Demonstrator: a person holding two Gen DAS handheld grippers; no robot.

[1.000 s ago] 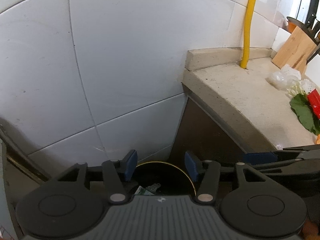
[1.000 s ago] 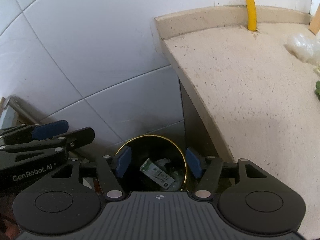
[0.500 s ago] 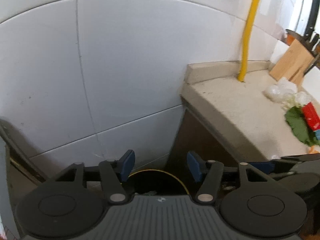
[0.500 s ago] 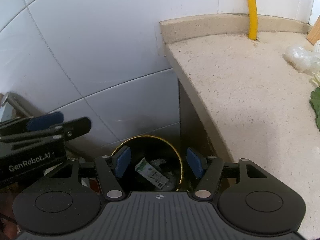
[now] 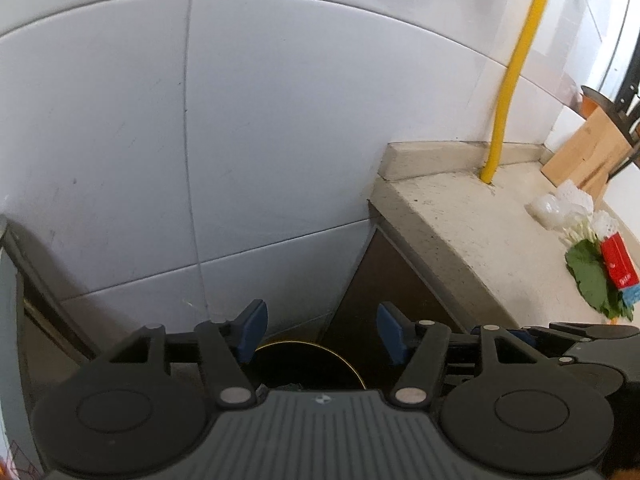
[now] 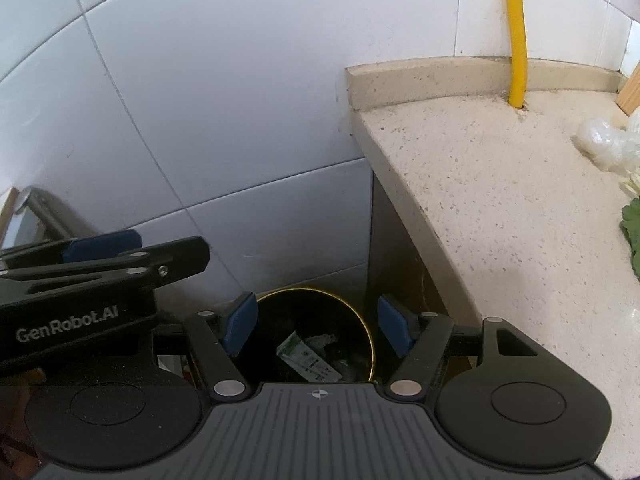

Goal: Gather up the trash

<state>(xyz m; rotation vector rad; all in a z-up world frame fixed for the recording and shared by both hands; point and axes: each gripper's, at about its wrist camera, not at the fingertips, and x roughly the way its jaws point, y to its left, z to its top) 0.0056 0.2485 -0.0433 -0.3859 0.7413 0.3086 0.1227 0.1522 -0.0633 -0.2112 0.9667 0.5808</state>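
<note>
In the left wrist view, the left gripper (image 5: 318,330) is seen pointed down toward a black bin (image 5: 308,364) with a gold rim, set on the floor at the foot of a tiled wall (image 5: 200,140), beside the end of a counter (image 5: 480,232). Its jaws have just been opening and stand apart, with nothing between the blue pads (image 5: 252,330). Only a scrap of the bin's contents is seen above the gripper body, perhaps paper. Well to the right on the counter, a green leaf (image 5: 592,280) and a red packet (image 5: 618,266) lie touching, near white plastic (image 5: 564,208). A yellow pipe (image 5: 516,72) rises from the counter's back.

In the right wrist view, the right gripper (image 6: 318,328) is held over the same bin (image 6: 360,320), its jaws also just opened, wide and empty. Inside the bin a green-and-white wrapper (image 6: 306,358) lies among other trash. The left gripper (image 6: 100,256) is seen at the left, side-on.
</note>
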